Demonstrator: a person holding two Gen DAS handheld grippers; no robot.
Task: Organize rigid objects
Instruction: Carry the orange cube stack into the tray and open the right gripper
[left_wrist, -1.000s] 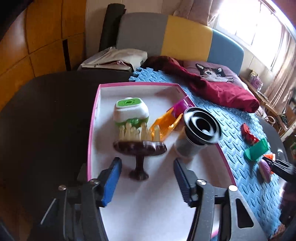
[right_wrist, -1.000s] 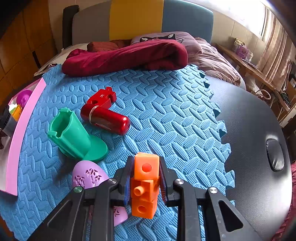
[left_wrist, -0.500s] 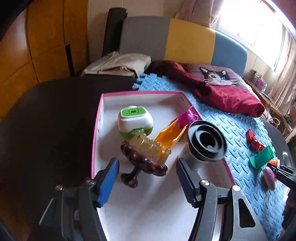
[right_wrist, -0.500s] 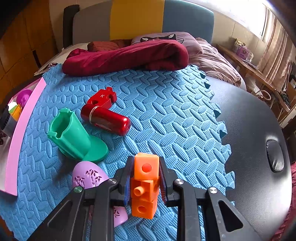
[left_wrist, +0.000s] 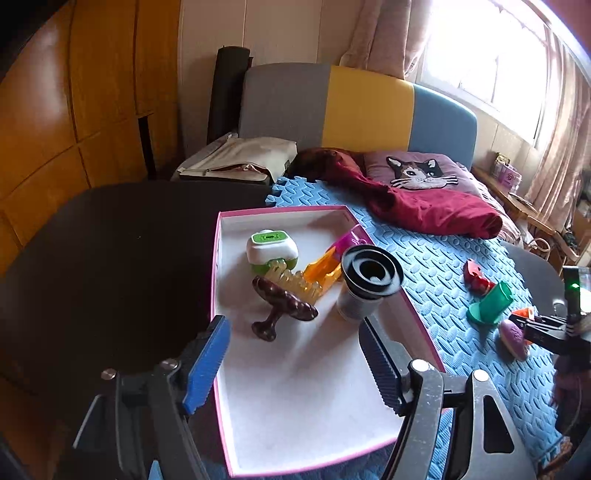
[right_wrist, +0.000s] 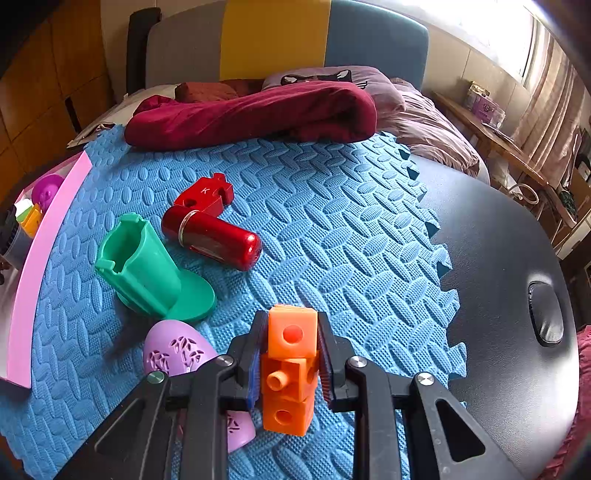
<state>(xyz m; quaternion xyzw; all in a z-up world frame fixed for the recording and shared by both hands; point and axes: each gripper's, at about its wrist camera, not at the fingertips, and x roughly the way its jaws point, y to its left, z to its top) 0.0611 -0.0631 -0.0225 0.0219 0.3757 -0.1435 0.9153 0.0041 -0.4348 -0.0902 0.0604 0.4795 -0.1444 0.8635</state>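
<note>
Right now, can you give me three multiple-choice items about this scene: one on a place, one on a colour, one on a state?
1. Where does the brush lie?
A. in the box
B. on the mat
C. on the bed

2. What colour is the cup on the mat?
A. yellow
B. green
C. black

3. How is the right gripper?
A. open, empty
B. shut, empty
C. shut on the orange blocks

Answers: 1 A, it rests on the box floor. 2 B, its body is green. 3 C, both pads press the blocks.

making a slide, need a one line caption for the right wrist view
Right tongs shut on orange block stack above blue foam mat.
</note>
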